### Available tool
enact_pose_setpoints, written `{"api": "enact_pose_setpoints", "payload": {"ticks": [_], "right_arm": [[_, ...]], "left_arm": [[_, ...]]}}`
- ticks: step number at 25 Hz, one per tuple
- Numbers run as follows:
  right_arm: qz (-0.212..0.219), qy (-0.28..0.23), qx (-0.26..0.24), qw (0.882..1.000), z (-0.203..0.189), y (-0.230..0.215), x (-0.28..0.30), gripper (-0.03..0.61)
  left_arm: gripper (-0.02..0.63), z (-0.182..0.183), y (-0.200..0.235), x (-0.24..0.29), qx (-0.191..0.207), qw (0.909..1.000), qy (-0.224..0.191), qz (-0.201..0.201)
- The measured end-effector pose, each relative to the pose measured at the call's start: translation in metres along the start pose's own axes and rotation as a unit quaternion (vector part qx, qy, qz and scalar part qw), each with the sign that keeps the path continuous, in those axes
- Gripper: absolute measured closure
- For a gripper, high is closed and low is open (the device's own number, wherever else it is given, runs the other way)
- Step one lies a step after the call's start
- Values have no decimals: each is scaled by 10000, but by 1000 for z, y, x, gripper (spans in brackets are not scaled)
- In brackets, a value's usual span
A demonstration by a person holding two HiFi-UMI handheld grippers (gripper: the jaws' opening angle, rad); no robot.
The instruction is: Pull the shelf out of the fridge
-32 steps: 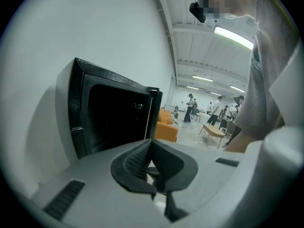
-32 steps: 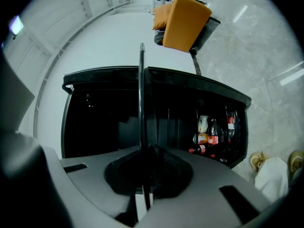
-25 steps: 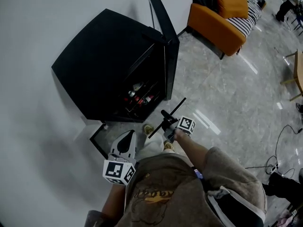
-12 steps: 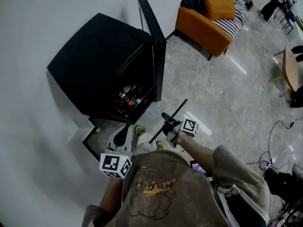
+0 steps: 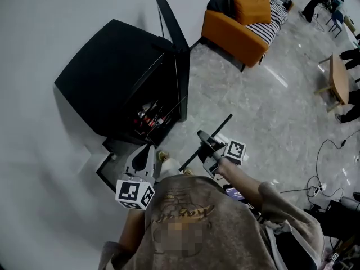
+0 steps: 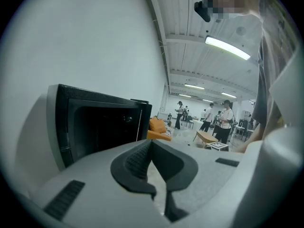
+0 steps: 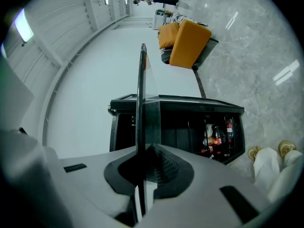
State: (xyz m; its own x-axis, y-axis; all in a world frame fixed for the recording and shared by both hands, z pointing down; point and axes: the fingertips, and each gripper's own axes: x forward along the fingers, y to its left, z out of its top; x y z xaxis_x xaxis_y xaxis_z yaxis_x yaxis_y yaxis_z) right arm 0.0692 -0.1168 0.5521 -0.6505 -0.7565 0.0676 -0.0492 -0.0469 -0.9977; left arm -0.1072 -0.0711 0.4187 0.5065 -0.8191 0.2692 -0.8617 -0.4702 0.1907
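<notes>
my right tool clamps the shelf edge-up, clear of the fridge; my left tool, closed and empty, sits nearer the fridge.

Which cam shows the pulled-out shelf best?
Right gripper view: the shelf runs edge-on through the shut right hand-held gripper. Head view shows it only as a thin dark bar. Left gripper view misses it.
</notes>
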Motion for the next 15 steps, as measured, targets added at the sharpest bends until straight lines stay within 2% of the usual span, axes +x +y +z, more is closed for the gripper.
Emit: {"api": "enact_pose_setpoints", "payload": {"ticks": [10, 15], "right_arm": [[445, -133, 171, 9988, -5, 55, -29, 548], [593, -244, 91, 9979, 4, 77, -43, 548]], "left_arm": [[609, 12, -5, -1, -26, 10000, -93, 11], [609, 13, -7, 1, -38, 10000, -80, -2]]}}
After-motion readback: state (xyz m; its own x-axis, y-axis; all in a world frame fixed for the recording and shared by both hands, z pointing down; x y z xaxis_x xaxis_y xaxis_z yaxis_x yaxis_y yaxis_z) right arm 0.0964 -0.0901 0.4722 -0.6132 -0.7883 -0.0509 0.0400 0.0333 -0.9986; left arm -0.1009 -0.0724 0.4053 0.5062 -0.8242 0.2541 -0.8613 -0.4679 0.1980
